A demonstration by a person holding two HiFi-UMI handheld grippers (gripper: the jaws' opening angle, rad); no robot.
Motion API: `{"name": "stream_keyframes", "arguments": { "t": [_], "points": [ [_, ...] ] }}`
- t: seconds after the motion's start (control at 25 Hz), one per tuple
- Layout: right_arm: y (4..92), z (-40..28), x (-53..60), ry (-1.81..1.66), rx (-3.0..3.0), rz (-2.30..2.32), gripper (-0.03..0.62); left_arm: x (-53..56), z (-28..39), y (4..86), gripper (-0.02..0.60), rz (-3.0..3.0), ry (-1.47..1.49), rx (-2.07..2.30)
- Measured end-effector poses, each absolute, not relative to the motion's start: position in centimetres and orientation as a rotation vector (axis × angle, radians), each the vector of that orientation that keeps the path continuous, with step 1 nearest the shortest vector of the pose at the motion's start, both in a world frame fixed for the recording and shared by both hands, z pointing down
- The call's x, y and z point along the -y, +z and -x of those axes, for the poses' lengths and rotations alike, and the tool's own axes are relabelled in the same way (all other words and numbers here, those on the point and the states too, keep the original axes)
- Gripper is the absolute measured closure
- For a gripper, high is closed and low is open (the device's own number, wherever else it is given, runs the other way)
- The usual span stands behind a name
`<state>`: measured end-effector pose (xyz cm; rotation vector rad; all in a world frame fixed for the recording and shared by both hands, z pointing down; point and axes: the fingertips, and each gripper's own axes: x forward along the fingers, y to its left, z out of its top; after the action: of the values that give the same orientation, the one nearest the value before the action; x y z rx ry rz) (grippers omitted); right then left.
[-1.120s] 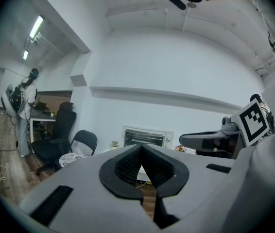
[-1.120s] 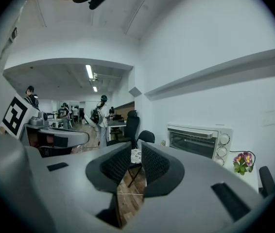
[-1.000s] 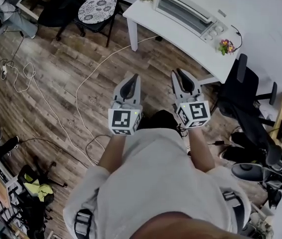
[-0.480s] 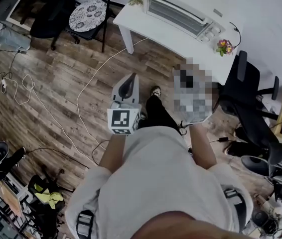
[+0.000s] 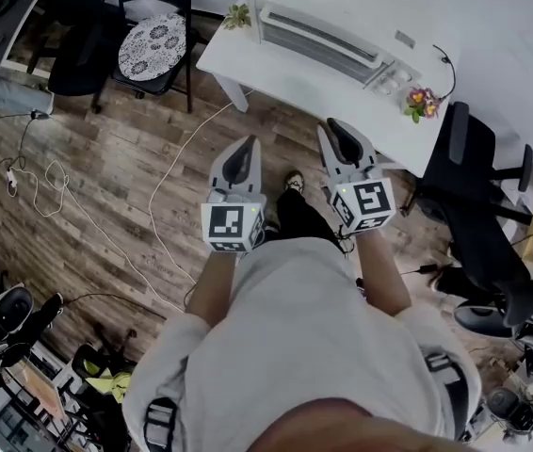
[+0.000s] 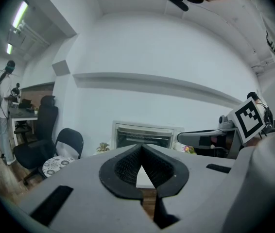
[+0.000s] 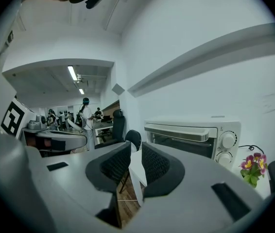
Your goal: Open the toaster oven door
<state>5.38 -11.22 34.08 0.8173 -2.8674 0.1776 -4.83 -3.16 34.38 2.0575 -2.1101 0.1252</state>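
Note:
The white toaster oven (image 5: 328,43) stands on the white table (image 5: 276,78) against the wall, its door closed; the handle bar (image 7: 176,131) runs along the door's top and the knobs (image 7: 228,140) sit at its right. Both grippers are held out over the wooden floor, short of the table. My left gripper (image 5: 239,154) is shut with nothing in it; its pads meet at the tip (image 6: 141,148), and the oven (image 6: 144,136) lies straight ahead. My right gripper (image 5: 339,136) is open by a narrow gap (image 7: 136,150), empty, with the oven (image 7: 191,139) ahead to its right.
A black chair with a patterned cushion (image 5: 153,36) stands left of the table. A black office chair (image 5: 478,191) is at the table's right end. Purple flowers (image 5: 419,102) and a small plant (image 5: 238,15) flank the oven. A white cable (image 5: 168,172) crosses the floor.
The person and both grippers have moved forward toward the table; the grippers' tips now lie close to its front edge. Neither gripper's jaws look different.

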Motion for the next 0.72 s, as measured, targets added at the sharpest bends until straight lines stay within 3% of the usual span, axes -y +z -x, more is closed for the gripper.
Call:
{"name": "stream_keyframes", "arguments": {
  "t": [0.72],
  "points": [
    [36.5, -4.3, 21.2, 0.315, 2.86, -0.821, 0.514, 14.3, 5.3, 36.0, 0.565, -2.054, 0.227, 2.028]
  ]
}}
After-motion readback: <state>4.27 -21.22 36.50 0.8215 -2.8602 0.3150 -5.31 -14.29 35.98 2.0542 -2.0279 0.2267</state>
